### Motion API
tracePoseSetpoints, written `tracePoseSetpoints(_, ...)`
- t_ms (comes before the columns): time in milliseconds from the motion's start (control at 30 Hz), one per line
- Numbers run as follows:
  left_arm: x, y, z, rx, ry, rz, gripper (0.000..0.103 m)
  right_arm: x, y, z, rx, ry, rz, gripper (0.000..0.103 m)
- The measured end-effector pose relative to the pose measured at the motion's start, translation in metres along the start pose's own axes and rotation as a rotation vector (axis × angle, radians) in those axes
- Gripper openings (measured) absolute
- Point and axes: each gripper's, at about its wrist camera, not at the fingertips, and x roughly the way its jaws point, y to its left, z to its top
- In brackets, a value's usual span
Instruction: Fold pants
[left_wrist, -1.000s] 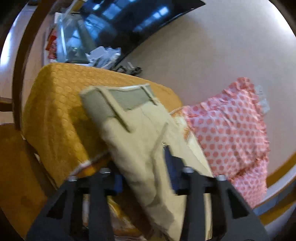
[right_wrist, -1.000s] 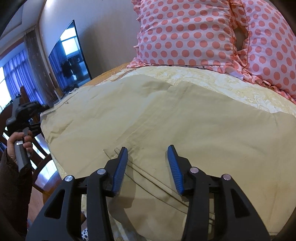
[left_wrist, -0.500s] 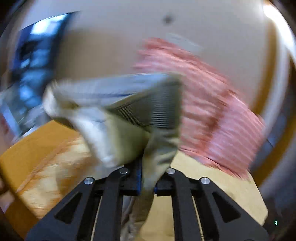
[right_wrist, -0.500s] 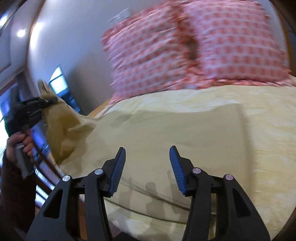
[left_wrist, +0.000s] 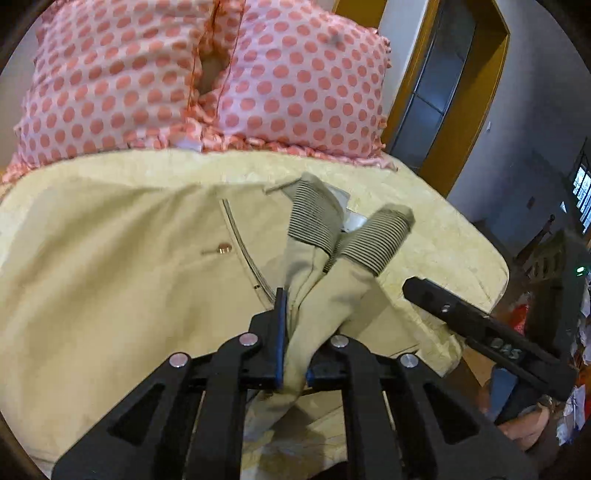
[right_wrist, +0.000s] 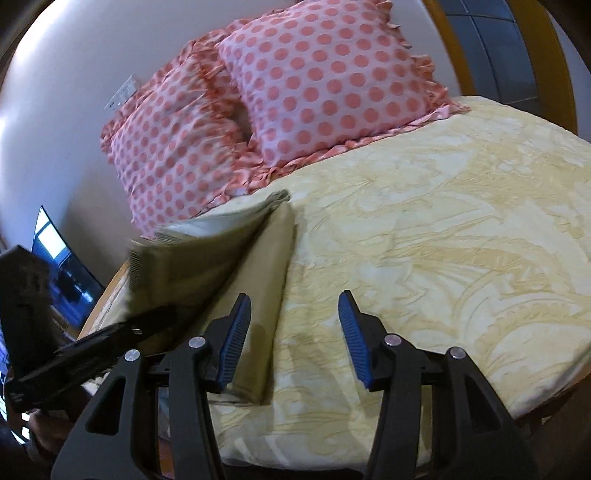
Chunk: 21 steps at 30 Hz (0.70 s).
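The khaki pants (left_wrist: 110, 280) lay spread across the pale yellow bedspread (left_wrist: 443, 229), filling the left and centre of the left wrist view, a small button (left_wrist: 223, 249) showing mid-frame. The ribbed cuffs (left_wrist: 373, 240) stood bunched up just above the left gripper (left_wrist: 291, 347), whose blue-padded jaws were clamped tight on a fold of the khaki cloth. In the right wrist view the pants (right_wrist: 255, 280) sat left of centre, one layer lifted and blurred. The right gripper (right_wrist: 293, 339) hung with its jaws wide apart, holding nothing, low in the frame above the bedspread (right_wrist: 443, 240). Two pink polka-dot pillows (right_wrist: 314, 85) leaned against the wall at the top.
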Motion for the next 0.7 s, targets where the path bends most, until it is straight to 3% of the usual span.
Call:
tracePoseSetpoints(100, -0.004, -0.016, -0.001, 0.039, -0.020, 0.028, 0.008, -0.002, -0.001, 0.008, 0.007, -0.025, 0.005, 0.052)
tracePoseSetpoints(267, 0.014, -0.030, -0.034, 0.137, 0.005, 0.055, 0.011, -0.007, 0.007, 0.019, -0.015, -0.059, 0.024, 0.055)
tracePoseSetpoints(333, 0.008, -0.031, -0.038, 0.156, -0.010, 0.030, 0.016, -0.004, 0.015, 0.025, -0.030, -0.055, 0.051, 0.055)
tracePoseSetpoints(367, 0.003, -0.030, -0.038, 0.155, -0.006, 0.008, 0.030, -0.003, 0.019, 0.026, -0.038, -0.050, 0.062, 0.055)
tracePoseSetpoints(400, -0.002, -0.027, -0.038, 0.147, -0.002, -0.024, 0.050, 0.000, 0.027, 0.029, -0.058, -0.039, 0.086, 0.055)
tracePoseSetpoints(467, -0.022, -0.017, -0.038, 0.112, -0.037, -0.078, 0.066, 0.007, 0.044, 0.033, -0.105, -0.020, 0.128, 0.055)
tracePoseSetpoints(500, -0.031, -0.010, -0.036, 0.097, -0.063, -0.083, 0.066, 0.010, 0.051, 0.034, -0.123, -0.013, 0.139, 0.055)
tracePoseSetpoints(600, -0.052, 0.025, -0.030, 0.016, -0.138, 0.017, 0.073, 0.029, 0.076, 0.032, -0.208, 0.048, 0.151, 0.055)
tracePoseSetpoints(700, -0.047, 0.074, -0.028, -0.103, -0.109, 0.164, 0.073, 0.052, 0.083, 0.023, -0.240, 0.147, 0.109, 0.060)
